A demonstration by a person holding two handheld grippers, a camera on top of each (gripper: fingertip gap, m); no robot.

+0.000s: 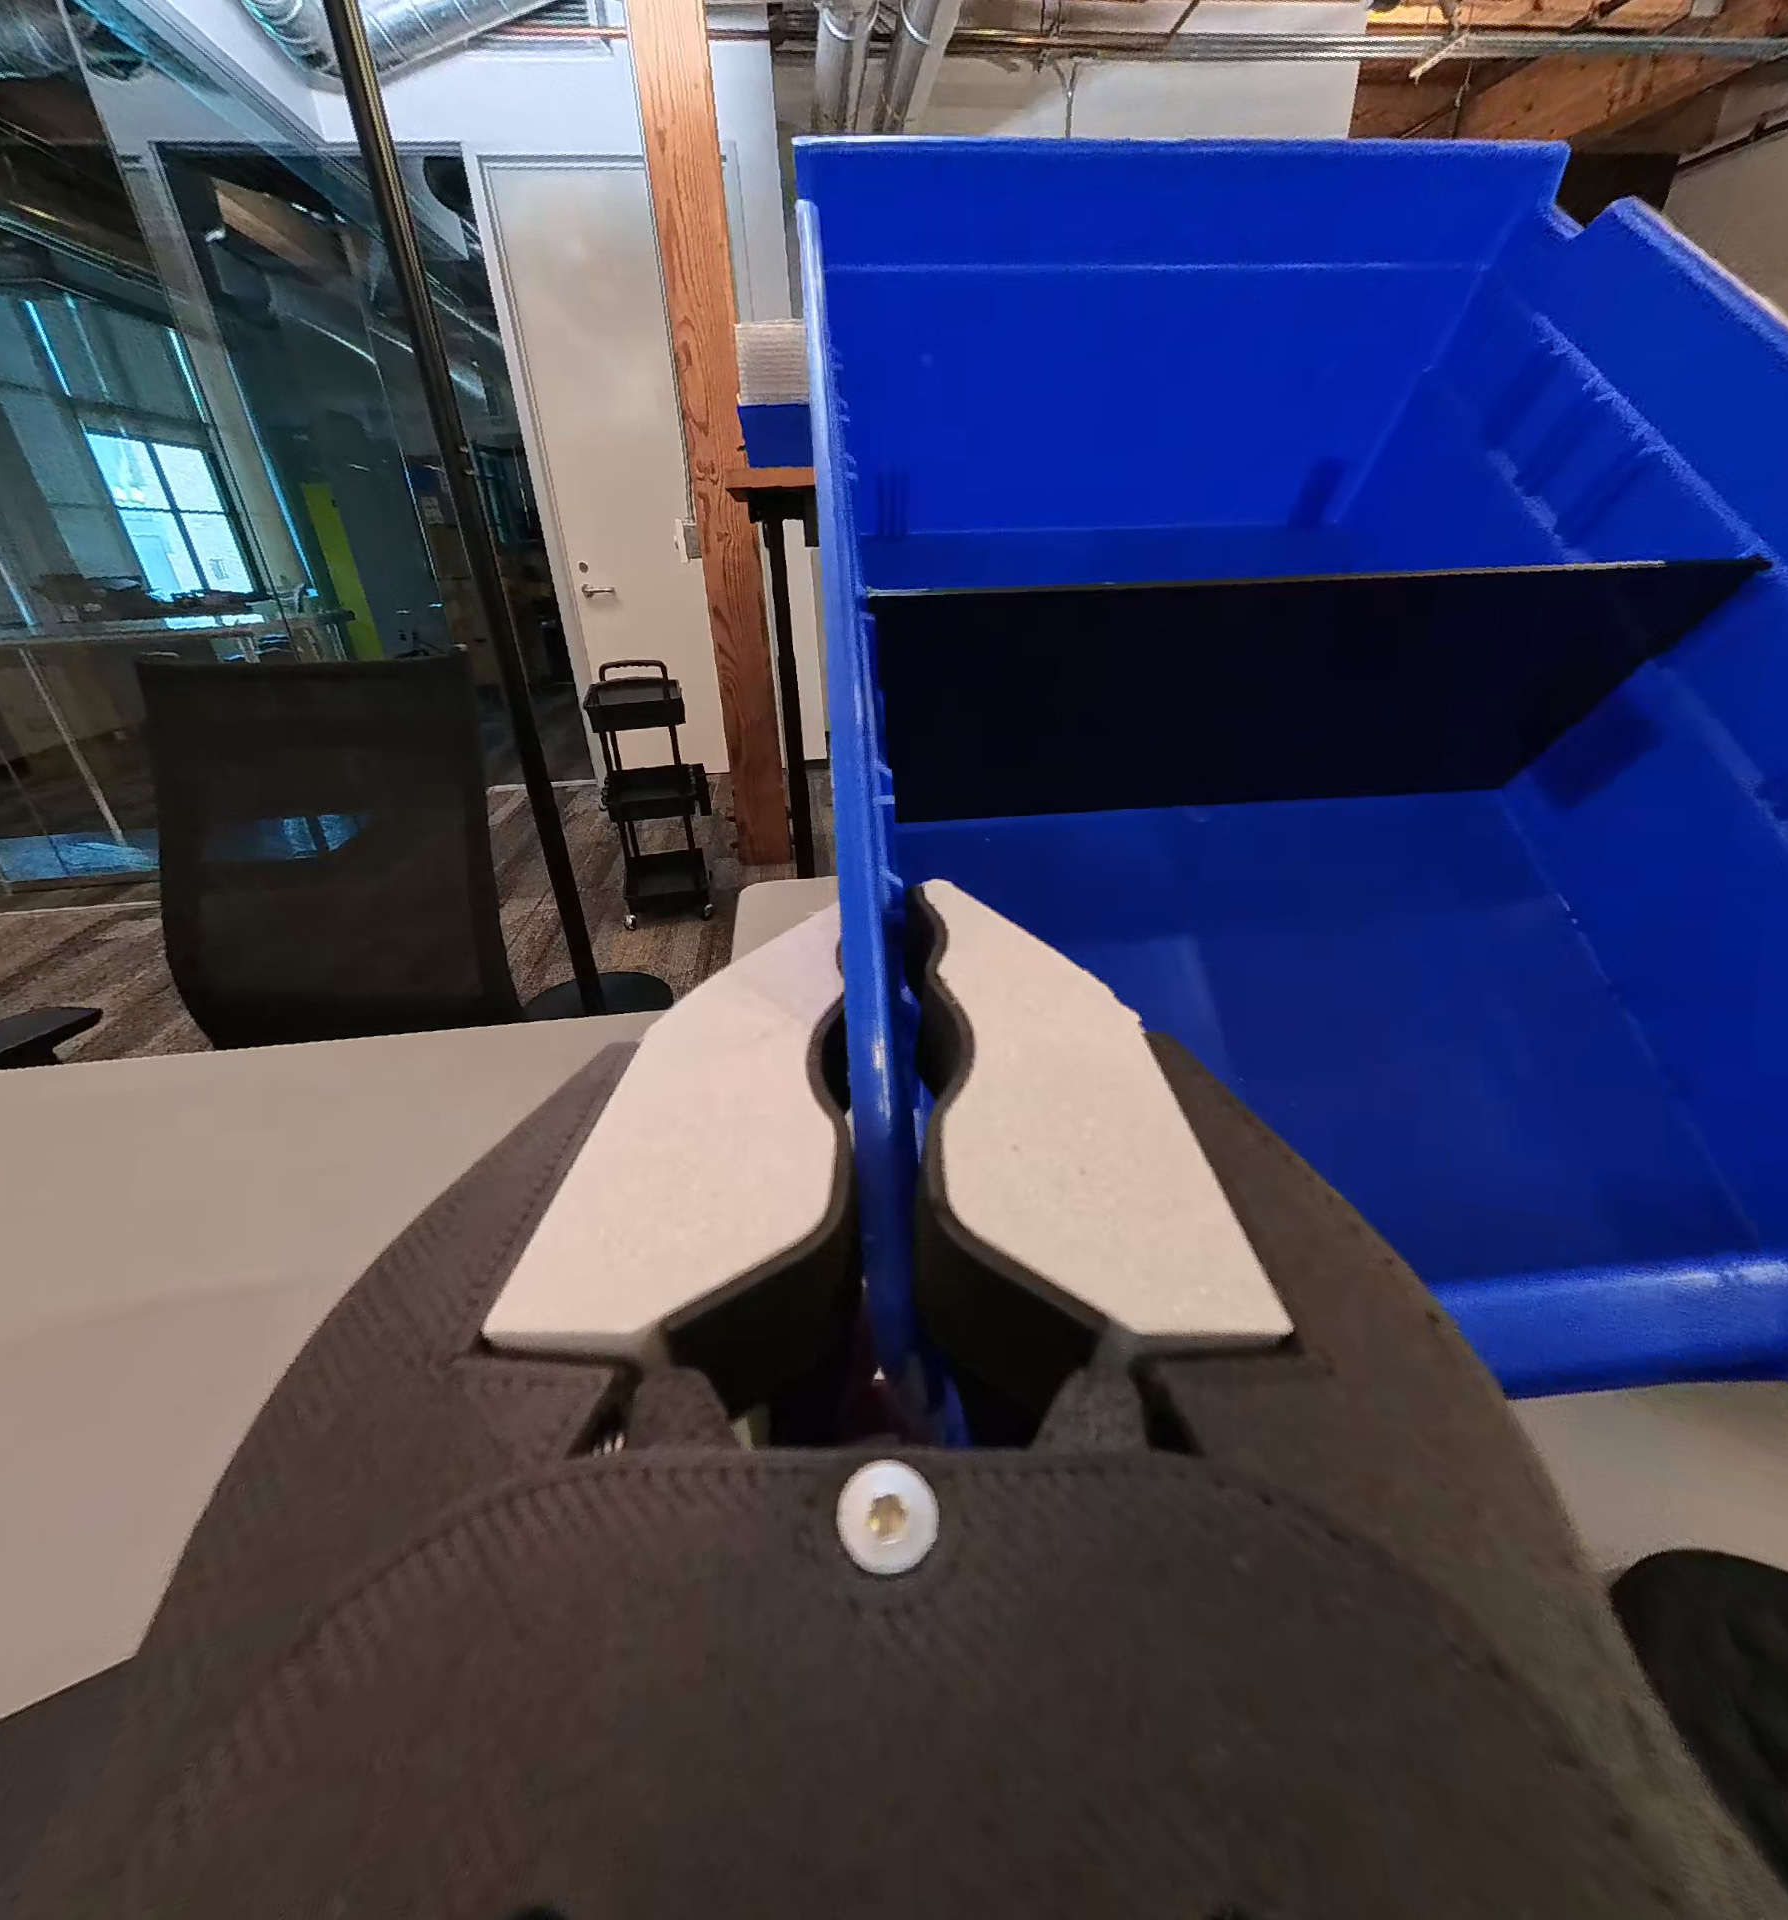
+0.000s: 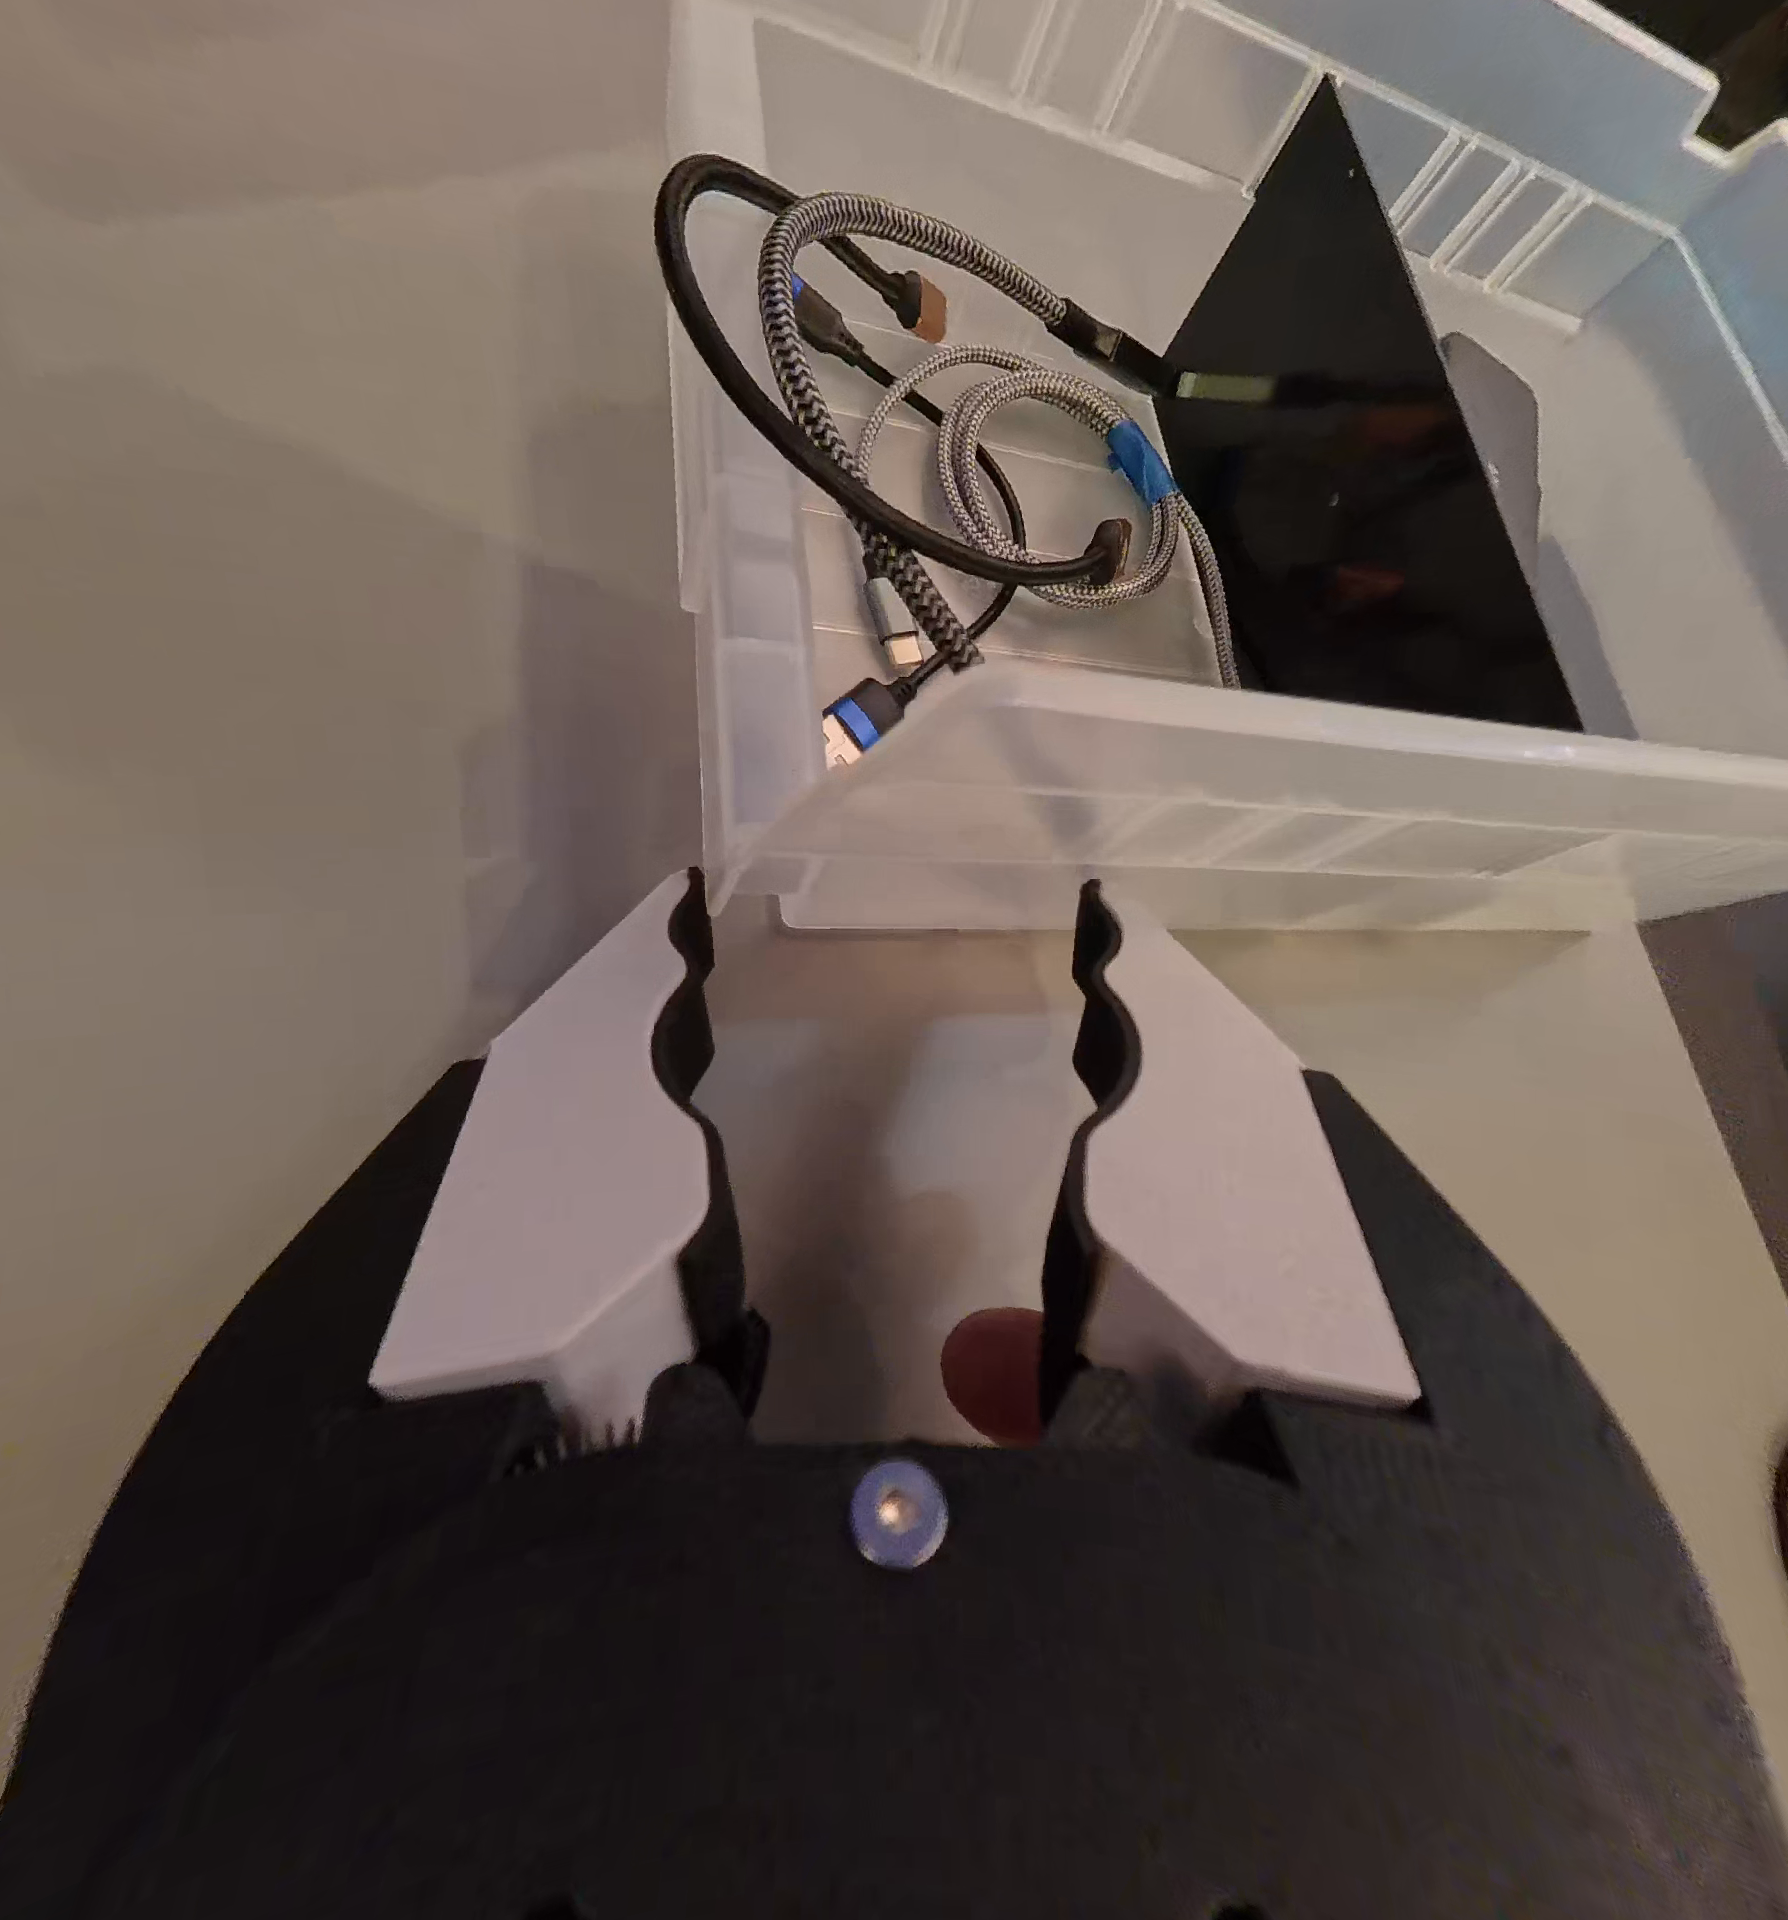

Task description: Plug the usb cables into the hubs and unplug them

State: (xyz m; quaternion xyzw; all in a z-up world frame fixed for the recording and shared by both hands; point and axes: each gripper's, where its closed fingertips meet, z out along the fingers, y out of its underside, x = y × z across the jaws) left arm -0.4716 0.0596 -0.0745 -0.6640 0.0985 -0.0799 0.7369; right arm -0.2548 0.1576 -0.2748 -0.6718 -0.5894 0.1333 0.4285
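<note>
Left claw (image 1: pixel 885 997) pinching left wall of empty divided blue plastic bin (image 1: pixel 1389 935), tilting it, likely for repositioning. Right claw (image 2: pixel 895 904) gaping wide, holding nothing, hovering near clear plastic bin (image 2: pixel 1285 769) front rim, probably for reaching braided usb cables (image 2: pixel 931 457) coiled inside.

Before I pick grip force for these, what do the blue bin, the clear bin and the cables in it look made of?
The blue bin looks like moulded hard plastic, glossy, with ribs along its walls. The clear bin seems a thinner see-through plastic, slightly frosted. The cables mostly wear woven braid, grey-white or black-and-white; one looks smooth black, possibly rubbery. Their plugs look metal-tipped.
</note>
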